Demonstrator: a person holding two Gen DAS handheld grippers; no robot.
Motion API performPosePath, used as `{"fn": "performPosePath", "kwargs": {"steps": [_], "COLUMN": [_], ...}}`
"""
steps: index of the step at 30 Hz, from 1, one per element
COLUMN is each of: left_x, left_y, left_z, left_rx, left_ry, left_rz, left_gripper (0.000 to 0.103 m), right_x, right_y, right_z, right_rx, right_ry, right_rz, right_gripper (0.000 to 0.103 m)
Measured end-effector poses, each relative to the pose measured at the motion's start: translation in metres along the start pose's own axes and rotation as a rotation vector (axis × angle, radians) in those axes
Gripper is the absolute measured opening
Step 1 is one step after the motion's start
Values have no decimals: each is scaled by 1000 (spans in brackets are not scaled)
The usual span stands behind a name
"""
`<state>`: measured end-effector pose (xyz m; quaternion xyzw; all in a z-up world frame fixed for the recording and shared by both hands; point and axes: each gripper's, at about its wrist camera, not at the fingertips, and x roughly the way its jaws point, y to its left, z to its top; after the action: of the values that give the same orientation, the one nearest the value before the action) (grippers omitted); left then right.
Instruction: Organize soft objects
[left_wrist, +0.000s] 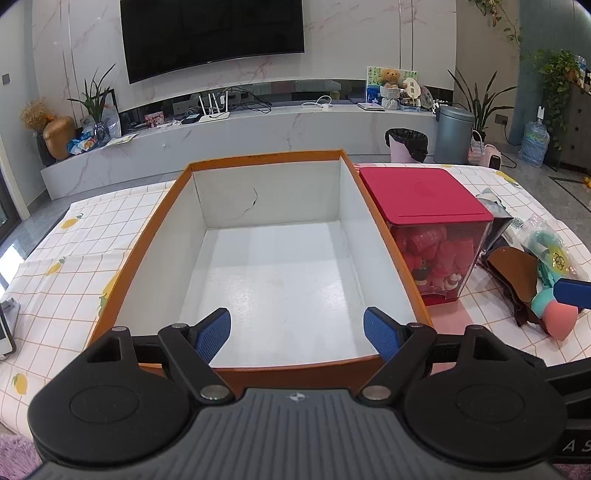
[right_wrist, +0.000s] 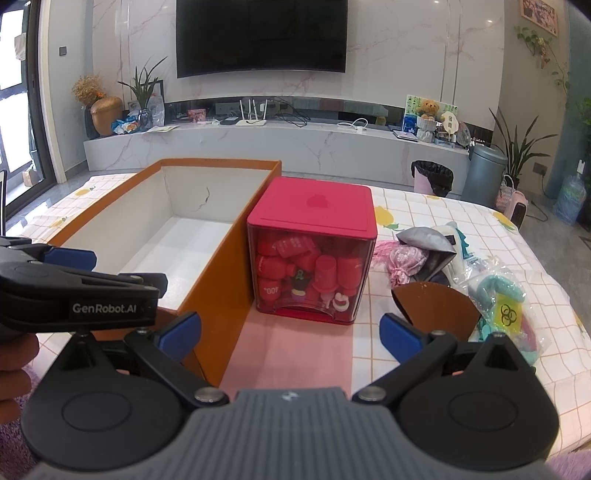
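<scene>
Start of sort: orange box (left_wrist: 122, 266) seen empty, nothing picked yet.
Left gripper (left_wrist: 297, 334) & right gripper (right_wrist: 290, 332) both spread, nothing held; next reach judged twd soft pile (right_wrist: 424, 258) on tabletop (right_wrist: 424, 214).

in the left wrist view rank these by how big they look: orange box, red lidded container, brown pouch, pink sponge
1. orange box, by far the largest.
2. red lidded container.
3. brown pouch.
4. pink sponge, smallest.
The pouch and sponge sit at the fisheye edge, partly hidden, so their true sizes stay unsure.
</scene>
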<state>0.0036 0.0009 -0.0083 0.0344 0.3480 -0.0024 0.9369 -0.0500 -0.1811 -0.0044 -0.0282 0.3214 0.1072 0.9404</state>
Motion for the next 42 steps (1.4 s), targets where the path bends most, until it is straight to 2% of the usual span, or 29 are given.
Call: {"fn": "performPosePath", "kwargs": {"steps": [13,19,25,28,32,39,42], "left_x": [-6,-13,-21,-22,-19,4,14], "left_y": [-8,-22,-44,-62,-96,-167,-189], "left_z": [8,22,52,63,69,51,35], "left_rx": [32,69,73,91,152,371,438], "left_ry": [-23,-61,-95,-110,-113,-91,-91], "left_rz": [-16,-4,-38,-65,-140,-213,-321], "left_gripper": [96,96,96,96,96,96,96], "right_x": [-1,-3,-9,-11,-3,44,74], "right_y": [-5,-22,-68,-107,-167,-237,-247], "right_z": [6,17,37,48,55,53,46], "right_rx": [17,43,117,142,234,284,282], "right_ry": [7,26,30,56,103,222,281], "right_rz": [-4,-75,-160,-219,-272,-222,-182], "right_gripper": [101,101,101,101,101,101,101]}}
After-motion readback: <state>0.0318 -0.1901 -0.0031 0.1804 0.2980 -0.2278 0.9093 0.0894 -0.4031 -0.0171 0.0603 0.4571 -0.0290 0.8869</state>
